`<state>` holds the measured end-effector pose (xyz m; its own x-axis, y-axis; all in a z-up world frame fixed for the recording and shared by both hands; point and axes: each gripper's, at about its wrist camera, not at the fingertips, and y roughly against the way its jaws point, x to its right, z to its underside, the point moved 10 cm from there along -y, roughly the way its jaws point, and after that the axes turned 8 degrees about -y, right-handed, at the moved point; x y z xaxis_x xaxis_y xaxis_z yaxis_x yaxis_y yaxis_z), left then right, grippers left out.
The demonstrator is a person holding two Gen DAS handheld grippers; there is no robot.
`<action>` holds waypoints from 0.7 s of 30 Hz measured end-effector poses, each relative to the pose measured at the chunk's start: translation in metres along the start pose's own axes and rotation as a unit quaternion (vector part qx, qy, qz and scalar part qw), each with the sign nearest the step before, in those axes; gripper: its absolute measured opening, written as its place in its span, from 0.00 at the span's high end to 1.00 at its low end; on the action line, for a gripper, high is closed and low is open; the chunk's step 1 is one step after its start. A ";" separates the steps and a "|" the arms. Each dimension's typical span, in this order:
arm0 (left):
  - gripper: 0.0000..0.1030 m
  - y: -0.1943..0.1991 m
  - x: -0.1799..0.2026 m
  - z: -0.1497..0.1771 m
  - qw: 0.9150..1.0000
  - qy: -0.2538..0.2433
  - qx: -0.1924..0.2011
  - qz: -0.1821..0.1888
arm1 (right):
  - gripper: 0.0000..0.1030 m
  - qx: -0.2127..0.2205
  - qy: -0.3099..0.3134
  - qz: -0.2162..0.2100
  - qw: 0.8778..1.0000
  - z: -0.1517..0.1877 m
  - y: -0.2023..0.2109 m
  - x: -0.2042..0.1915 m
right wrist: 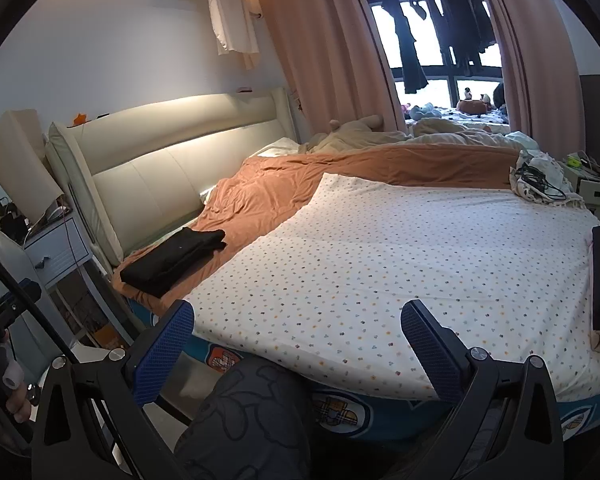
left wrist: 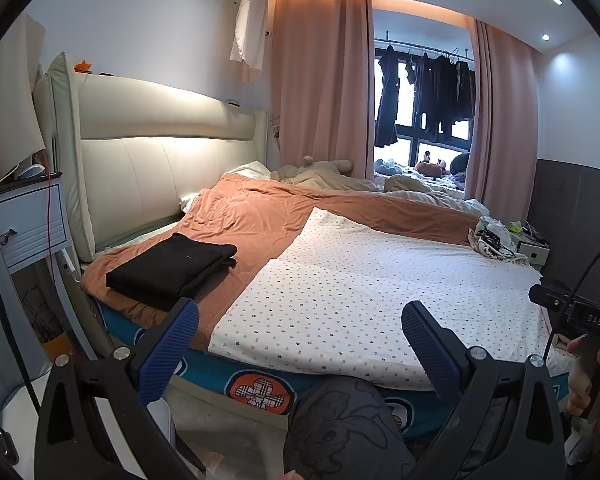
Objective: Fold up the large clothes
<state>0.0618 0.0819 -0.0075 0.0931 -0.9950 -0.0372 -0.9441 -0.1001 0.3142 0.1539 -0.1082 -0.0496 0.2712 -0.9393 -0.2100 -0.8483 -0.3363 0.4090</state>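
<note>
Over the near edge of the bed, both tools held level and back from the mattress, pointing across it. Left gripper (left wrist: 300,340) with blue ribbed pads (left wrist: 172,344) spread wide, nothing between them; right gripper (right wrist: 298,340) likewise spread wide and empty. Neither touching any cloth.

Folded black garment (left wrist: 172,268), a neat flat stack, parked on the rumpled rust-orange blanket (left wrist: 260,212) near the cream padded headboard (left wrist: 140,160), well off to the left. Probably set aside there to keep the working area free. White sheet with small coloured dots (left wrist: 360,280) laid smooth over the nearer half of the bed, likely serving as the folding surface. No unfolded garment on it; a small heap of pale cloth with black cables (right wrist: 540,180) at the far right corner, too small to identify.

Judging from this: one piece done, hands withdrawn and open, ready to fetch another or finish.
</note>
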 end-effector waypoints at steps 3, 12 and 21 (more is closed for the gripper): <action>0.00 0.000 0.000 0.000 1.000 0.000 0.000 0.000 | 0.00 -0.001 -0.004 0.001 1.000 0.000 0.000 0.002; 0.00 0.001 0.000 0.000 1.000 0.002 0.000 0.001 | 0.00 -0.002 -0.005 -0.003 1.000 0.001 0.000 0.003; 0.00 0.002 0.000 -0.001 1.000 0.003 0.001 0.003 | 0.00 -0.005 -0.004 0.000 1.000 0.003 -0.001 0.002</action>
<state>0.0597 0.0817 -0.0060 0.0901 -0.9955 -0.0294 -0.9451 -0.0947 0.3128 0.1542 -0.1095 -0.0527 0.2678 -0.9385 -0.2179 -0.8439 -0.3376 0.4170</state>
